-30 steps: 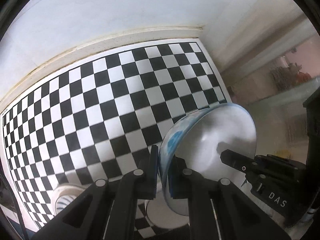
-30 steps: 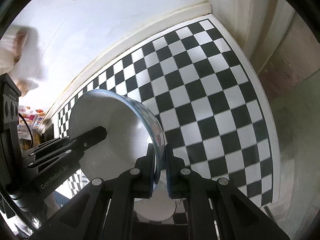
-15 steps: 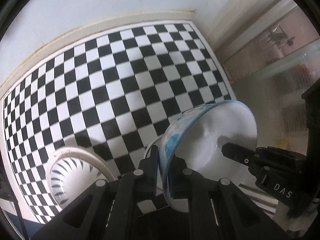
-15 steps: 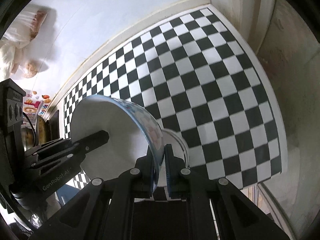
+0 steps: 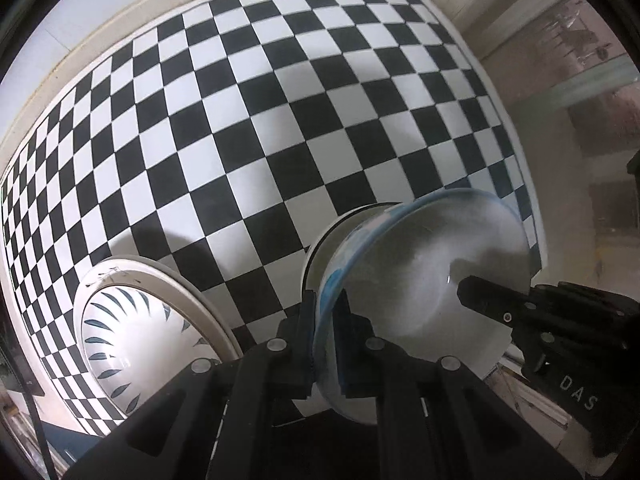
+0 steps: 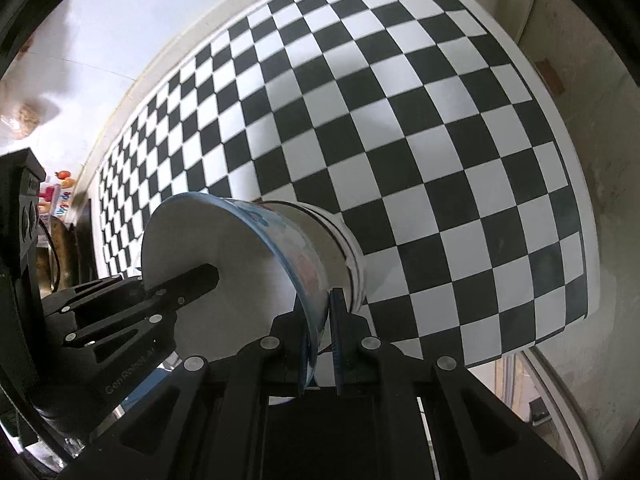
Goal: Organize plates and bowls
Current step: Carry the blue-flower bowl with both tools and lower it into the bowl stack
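A white bowl with a blue-patterned outside (image 5: 424, 280) is held at its rim by both grippers, one on each side. My left gripper (image 5: 326, 320) is shut on its left rim. My right gripper (image 6: 322, 320) is shut on its right rim, and the bowl shows there too (image 6: 224, 276). The bowl sits in, or just above, a plain white bowl with a dark line near its rim (image 6: 344, 240), which stands on the checkered table. A white plate with dark blue leaf marks (image 5: 132, 332) lies to the left of the bowls.
The black-and-white checkered tabletop (image 5: 280, 120) stretches away to a white wall. Its right edge (image 6: 576, 184) drops off to the floor close to the bowls. Cluttered shelves (image 6: 48, 196) show at the far left.
Both grippers have lowered the held bowl toward the table and onto the plain white bowl. The leaf-marked plate has come fully into the left wrist view.
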Action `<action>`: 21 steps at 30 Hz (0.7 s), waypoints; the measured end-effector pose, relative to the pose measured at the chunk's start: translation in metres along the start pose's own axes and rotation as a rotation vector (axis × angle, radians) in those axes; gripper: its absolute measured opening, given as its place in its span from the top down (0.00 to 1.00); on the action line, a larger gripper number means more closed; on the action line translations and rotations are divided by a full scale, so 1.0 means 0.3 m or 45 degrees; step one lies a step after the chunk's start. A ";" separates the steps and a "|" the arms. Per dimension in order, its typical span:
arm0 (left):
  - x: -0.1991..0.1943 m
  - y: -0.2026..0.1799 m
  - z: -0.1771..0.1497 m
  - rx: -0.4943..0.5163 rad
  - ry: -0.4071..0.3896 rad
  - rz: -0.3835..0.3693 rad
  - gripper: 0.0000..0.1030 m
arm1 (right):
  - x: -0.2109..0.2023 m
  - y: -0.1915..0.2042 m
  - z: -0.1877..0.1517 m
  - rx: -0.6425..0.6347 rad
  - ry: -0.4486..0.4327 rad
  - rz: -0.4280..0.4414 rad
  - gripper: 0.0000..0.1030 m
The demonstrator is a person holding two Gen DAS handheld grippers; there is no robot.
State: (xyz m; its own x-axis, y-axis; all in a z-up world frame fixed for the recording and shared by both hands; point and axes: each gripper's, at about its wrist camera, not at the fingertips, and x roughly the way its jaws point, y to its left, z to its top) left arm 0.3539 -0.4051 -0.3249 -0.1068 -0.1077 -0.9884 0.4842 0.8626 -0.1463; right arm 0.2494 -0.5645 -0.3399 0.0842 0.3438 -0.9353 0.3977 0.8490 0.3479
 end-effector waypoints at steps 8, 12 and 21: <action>0.029 -0.009 0.012 0.006 0.023 0.060 0.94 | 0.071 -0.002 0.005 -0.019 0.068 -0.028 0.90; 0.056 0.000 0.004 -0.002 0.049 0.061 0.93 | 0.085 -0.007 0.011 -0.002 0.083 -0.037 0.90; 0.081 -0.007 -0.011 -0.032 0.062 0.046 0.91 | 0.074 0.005 0.032 0.010 0.073 -0.061 0.89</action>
State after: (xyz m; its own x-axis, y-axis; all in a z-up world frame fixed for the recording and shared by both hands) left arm 0.3474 -0.4078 -0.3485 -0.1324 -0.0526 -0.9898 0.4669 0.8776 -0.1091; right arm 0.2605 -0.5594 -0.3608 0.0123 0.3257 -0.9454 0.4074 0.8618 0.3022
